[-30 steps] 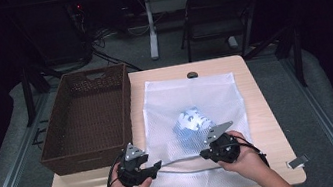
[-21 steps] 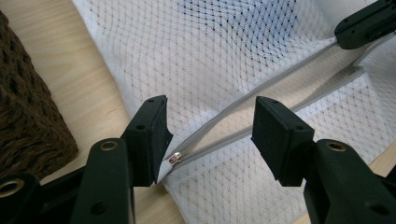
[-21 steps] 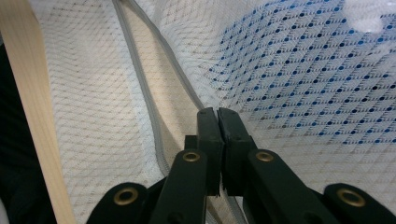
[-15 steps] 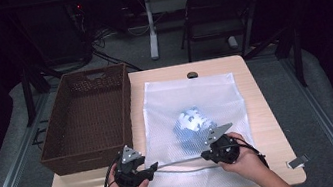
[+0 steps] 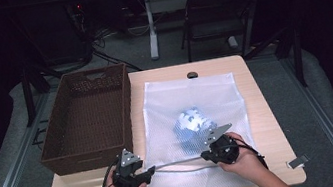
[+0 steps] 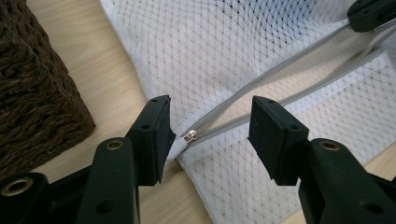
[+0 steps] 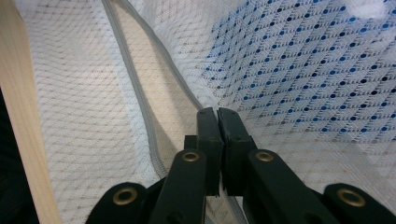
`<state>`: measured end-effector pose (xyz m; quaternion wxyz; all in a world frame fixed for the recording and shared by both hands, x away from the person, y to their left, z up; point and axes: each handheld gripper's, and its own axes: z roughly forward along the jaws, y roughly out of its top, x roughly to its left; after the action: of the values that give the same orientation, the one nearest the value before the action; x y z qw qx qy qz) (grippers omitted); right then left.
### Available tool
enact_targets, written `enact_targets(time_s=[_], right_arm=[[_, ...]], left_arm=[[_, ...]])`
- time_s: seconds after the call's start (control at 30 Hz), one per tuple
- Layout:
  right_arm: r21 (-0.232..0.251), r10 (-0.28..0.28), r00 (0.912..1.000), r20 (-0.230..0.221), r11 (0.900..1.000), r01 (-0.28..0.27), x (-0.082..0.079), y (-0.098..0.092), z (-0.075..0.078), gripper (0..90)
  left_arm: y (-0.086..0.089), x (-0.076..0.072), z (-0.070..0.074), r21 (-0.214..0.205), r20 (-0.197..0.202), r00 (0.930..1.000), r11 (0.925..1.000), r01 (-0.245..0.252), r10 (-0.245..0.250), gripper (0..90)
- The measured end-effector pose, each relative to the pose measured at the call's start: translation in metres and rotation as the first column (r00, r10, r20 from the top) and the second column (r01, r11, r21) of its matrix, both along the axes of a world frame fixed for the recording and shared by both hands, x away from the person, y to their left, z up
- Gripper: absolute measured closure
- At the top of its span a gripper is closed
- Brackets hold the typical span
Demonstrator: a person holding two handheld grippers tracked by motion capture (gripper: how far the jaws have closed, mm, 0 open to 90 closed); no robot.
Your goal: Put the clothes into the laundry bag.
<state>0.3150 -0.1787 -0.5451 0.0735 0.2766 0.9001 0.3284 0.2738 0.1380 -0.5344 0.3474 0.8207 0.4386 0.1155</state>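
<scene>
A white mesh bag (image 5: 190, 95) lies flat on the table with a blue and white garment (image 5: 190, 122) inside. Its grey zipper (image 5: 178, 162) runs along the near edge, parted, and stretches between my two grippers. My left gripper (image 5: 148, 169) (image 6: 210, 123) is open, and its jaws have just been closing. The small metal zipper pull (image 6: 189, 136) sits between them, close to the left pad. My right gripper (image 5: 208, 155) (image 7: 217, 112) is shut on the bag's upper zipper edge, near the garment (image 7: 303, 60).
A dark brown woven basket (image 5: 89, 159) stands on the table's left half, close beside my left gripper. The wooden table (image 5: 265, 123) shows bare at the right of the bag. A small black disc (image 5: 192, 74) lies at the far edge. A folding chair (image 5: 222, 13) stands beyond.
</scene>
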Motion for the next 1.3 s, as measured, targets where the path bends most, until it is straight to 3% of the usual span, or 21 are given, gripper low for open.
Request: enact_targets(time_s=[0.13,0.3,0.6,0.8,0.87,1.0,1.17,1.3], right_arm=[[0.012,0.001,1.0,0.007,0.9999,-0.001,-0.003,0.001,0.003,87.7],[0.037,-0.012,0.9999,0.012,0.9992,0.012,-0.005,0.0,0.007,80.7],[0.148,-0.053,0.9952,0.082,0.9882,0.04,-0.009,-0.005,0.022,60.0],[0.156,-0.068,0.9907,0.118,0.9865,0.049,-0.009,-0.006,0.023,51.7],[0.153,-0.079,0.985,0.153,0.9867,0.056,-0.009,-0.006,0.023,50.0],[0.146,-0.082,0.9874,0.135,0.9873,0.062,-0.008,-0.007,0.022,48.2],[0.153,-0.083,0.9932,0.082,0.9859,0.069,-0.007,-0.006,0.019,47.6],[0.136,-0.08,0.9937,0.079,0.9883,0.069,-0.008,-0.006,0.019,49.9]], left_arm=[[0.001,0.0,-0.002,0.01,-0.005,1.0,1.0,0.002,-0.002,51.1],[0.003,0.002,-0.004,0.014,-0.02,0.9998,0.9999,0.001,0.0,54.6],[0.009,0.007,-0.013,-0.009,-0.045,0.9982,0.9991,-0.041,0.041,51.8],[0.008,0.01,-0.021,-0.008,-0.077,0.9957,0.9986,-0.053,0.052,45.5],[0.007,0.011,-0.025,-0.006,-0.092,0.9944,0.9985,-0.054,0.053,44.7],[0.004,0.012,-0.029,-0.002,-0.111,0.9927,0.9988,-0.048,0.047,44.8],[0.002,0.012,-0.03,-0.005,-0.127,0.9911,0.9992,-0.039,0.038,46.1],[0.001,0.011,-0.027,-0.018,-0.125,0.9916,0.9992,-0.035,0.032,48.3]])
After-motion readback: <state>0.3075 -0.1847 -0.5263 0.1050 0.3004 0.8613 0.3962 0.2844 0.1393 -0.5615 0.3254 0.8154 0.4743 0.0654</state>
